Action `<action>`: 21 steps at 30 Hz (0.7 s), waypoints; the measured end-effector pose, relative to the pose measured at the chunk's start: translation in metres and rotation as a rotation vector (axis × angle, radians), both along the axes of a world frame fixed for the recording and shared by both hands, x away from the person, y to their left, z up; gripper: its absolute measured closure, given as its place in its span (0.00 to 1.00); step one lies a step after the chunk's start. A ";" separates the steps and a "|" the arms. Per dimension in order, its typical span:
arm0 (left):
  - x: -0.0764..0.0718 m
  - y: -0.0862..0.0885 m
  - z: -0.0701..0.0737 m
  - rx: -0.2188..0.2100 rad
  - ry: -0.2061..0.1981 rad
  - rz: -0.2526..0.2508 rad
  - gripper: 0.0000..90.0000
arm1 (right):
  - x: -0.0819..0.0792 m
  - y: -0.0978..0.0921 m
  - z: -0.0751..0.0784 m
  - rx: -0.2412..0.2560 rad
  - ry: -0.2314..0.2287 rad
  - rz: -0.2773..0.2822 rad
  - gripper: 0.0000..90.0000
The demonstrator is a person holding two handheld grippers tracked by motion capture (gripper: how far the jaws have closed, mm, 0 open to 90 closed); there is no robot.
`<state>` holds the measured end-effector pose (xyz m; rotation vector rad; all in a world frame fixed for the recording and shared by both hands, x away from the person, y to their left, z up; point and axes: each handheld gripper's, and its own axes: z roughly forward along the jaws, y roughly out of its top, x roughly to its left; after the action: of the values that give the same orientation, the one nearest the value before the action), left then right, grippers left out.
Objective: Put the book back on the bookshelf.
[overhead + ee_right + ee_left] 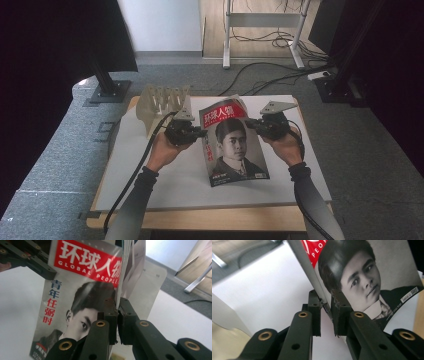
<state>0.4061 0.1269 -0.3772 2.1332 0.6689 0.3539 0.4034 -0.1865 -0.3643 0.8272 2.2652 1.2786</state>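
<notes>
A magazine [235, 145] with a red title band and a portrait cover is held above the white table top [150, 170], its far end raised. My left gripper [199, 133] is shut on its spine edge; in the left gripper view that gripper [326, 307] pinches the grey spine of the magazine [367, 277]. My right gripper [251, 124] is shut on the opposite, open edge. The right gripper view has that gripper [117, 308] clamped on the cover edge of the magazine [82, 290], with loose pages fanning behind and the left gripper at upper left.
A beige slotted rack [161, 102] stands at the table's back left, just behind my left hand. Black stands [107, 87] and cables [280, 75] lie on the grey carpet beyond the table. The wooden front edge [200, 220] runs below.
</notes>
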 end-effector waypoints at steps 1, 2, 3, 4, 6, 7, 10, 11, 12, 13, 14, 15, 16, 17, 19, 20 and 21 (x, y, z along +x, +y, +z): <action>-0.002 0.001 0.004 -0.002 -0.021 -0.001 0.91 | 0.000 -0.001 0.002 0.006 -0.009 -0.002 0.94; -0.004 0.001 0.008 0.000 -0.048 0.001 0.92 | -0.001 -0.001 0.003 0.013 -0.017 -0.007 0.94; -0.006 0.001 0.011 -0.005 -0.066 0.002 0.93 | -0.001 -0.001 0.005 0.020 -0.023 -0.011 0.94; -0.009 0.002 0.014 -0.003 -0.078 0.001 0.94 | -0.001 -0.002 0.006 0.021 -0.026 -0.013 0.94; -0.012 0.003 0.016 0.015 -0.089 0.000 0.94 | -0.002 -0.002 0.005 0.006 -0.026 -0.016 0.95; -0.014 0.004 0.017 0.015 -0.086 -0.010 0.94 | -0.002 -0.002 0.003 0.002 -0.024 -0.019 0.95; -0.023 0.003 0.020 0.049 -0.096 -0.036 0.93 | -0.004 -0.007 0.000 0.019 -0.016 -0.019 0.95; -0.026 0.002 0.022 0.062 -0.091 -0.050 0.92 | -0.005 -0.010 0.000 0.022 -0.014 -0.015 0.95; -0.029 0.001 0.023 0.070 -0.087 -0.060 0.91 | -0.007 -0.012 -0.001 0.026 -0.012 -0.011 0.95; -0.031 0.000 0.024 0.075 -0.084 -0.068 0.90 | -0.009 -0.014 -0.002 0.024 -0.012 -0.009 0.95; -0.033 -0.003 0.025 0.090 -0.081 -0.078 0.88 | -0.011 -0.016 -0.002 0.025 -0.012 -0.007 0.95; -0.035 -0.006 0.025 0.107 -0.085 -0.080 0.85 | -0.014 -0.018 -0.002 0.029 -0.012 -0.004 0.95; -0.035 -0.009 0.025 0.126 -0.087 -0.078 0.83 | -0.016 -0.020 -0.003 0.034 -0.014 0.003 0.95; -0.033 -0.012 0.026 0.135 -0.086 -0.074 0.82 | -0.018 -0.022 -0.003 0.037 -0.012 0.005 0.95; -0.029 -0.018 0.025 0.139 -0.079 -0.073 0.78 | -0.021 -0.025 -0.005 0.042 -0.014 0.010 0.95; -0.026 -0.020 0.025 0.139 -0.074 -0.074 0.78 | -0.023 -0.026 -0.005 0.042 -0.016 0.011 0.95; -0.023 -0.023 0.024 0.138 -0.066 -0.076 0.77 | -0.024 -0.027 -0.006 0.043 -0.018 0.013 0.95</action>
<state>0.3835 0.1044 -0.3527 2.2607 0.5373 0.4376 0.3798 -0.2137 -0.3698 0.8140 2.2400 1.3389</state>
